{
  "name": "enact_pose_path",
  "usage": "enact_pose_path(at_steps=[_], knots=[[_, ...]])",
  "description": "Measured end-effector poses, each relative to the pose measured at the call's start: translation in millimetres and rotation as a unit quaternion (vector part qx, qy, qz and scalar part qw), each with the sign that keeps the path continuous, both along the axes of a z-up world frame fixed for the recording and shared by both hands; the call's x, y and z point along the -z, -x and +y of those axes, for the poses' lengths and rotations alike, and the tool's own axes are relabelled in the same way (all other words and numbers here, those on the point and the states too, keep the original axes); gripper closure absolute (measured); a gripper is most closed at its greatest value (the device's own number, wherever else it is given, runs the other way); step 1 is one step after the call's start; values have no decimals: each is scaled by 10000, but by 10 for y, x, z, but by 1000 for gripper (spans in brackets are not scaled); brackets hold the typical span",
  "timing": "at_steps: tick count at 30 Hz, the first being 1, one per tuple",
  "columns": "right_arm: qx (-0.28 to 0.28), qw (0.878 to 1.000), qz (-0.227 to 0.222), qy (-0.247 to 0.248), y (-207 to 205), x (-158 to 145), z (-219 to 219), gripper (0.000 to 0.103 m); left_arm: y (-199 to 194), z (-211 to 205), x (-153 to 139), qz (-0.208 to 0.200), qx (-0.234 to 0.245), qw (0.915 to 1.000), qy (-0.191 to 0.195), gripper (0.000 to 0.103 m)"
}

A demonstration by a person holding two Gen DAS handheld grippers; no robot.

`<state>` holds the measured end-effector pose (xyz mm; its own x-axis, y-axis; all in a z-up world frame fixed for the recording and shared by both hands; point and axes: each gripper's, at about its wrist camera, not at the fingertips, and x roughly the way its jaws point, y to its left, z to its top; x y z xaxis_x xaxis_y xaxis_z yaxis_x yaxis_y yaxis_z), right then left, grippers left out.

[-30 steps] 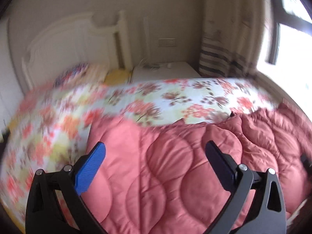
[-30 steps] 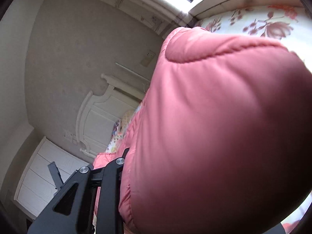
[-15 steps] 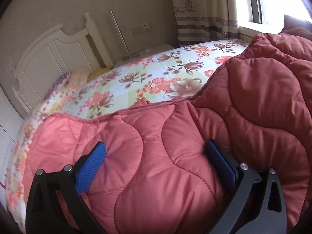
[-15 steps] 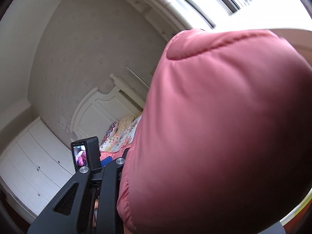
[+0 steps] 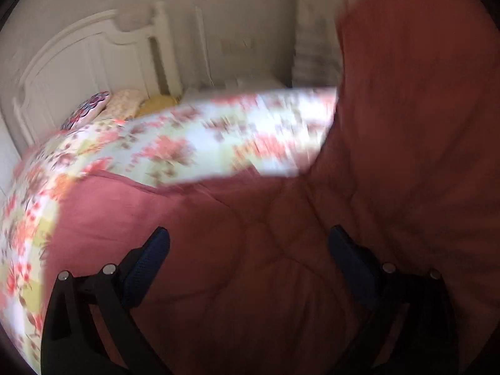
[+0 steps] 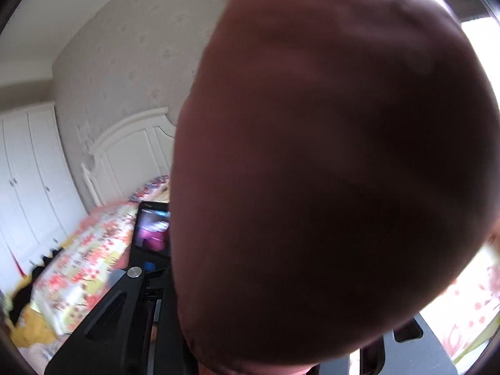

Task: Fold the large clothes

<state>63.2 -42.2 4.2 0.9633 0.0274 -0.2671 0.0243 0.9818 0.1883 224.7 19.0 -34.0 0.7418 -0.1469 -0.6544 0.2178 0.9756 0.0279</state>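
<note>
A large pink quilted coat (image 5: 256, 250) lies on the floral bed (image 5: 187, 143); its right part rises as a tall fold (image 5: 422, 109). My left gripper (image 5: 248, 256) is open, its blue-padded fingers (image 5: 147, 262) spread just above the coat. In the right wrist view a bulge of the same pink coat (image 6: 328, 172) fills most of the frame. My right gripper (image 6: 268, 337) is shut on that coat; its fingertips are hidden under the cloth. The left gripper's camera screen (image 6: 153, 232) shows beside it.
A white headboard (image 5: 78, 62) and pillows (image 5: 103, 106) stand at the bed's far end. White wardrobe doors (image 6: 28, 181) line the left wall. A bright window (image 6: 478, 31) is at the right. Dark and yellow items (image 6: 22, 312) lie on the floor by the bed.
The right gripper has swung the lifted coat part up and leftward; the fold now towers at the right of the left view. The left gripper stays open over the coat. Both views are motion-blurred.
</note>
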Motion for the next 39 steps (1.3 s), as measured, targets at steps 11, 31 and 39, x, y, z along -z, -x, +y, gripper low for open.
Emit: enact_pose_path(at_steps=[11,31,39], knots=[[116,9317,294,3618,-102,347,1621,65,163,1968,-1,-110,-1127,9866,1178,2],[90,6818,-340,7307,-24,1919,3162,46,7,426,-753,-162,1137,9876,-1067,2],[-181,7044,-705,7060,199,1935,3056,46,-475,959,-18,444,427,9981,-35,2]])
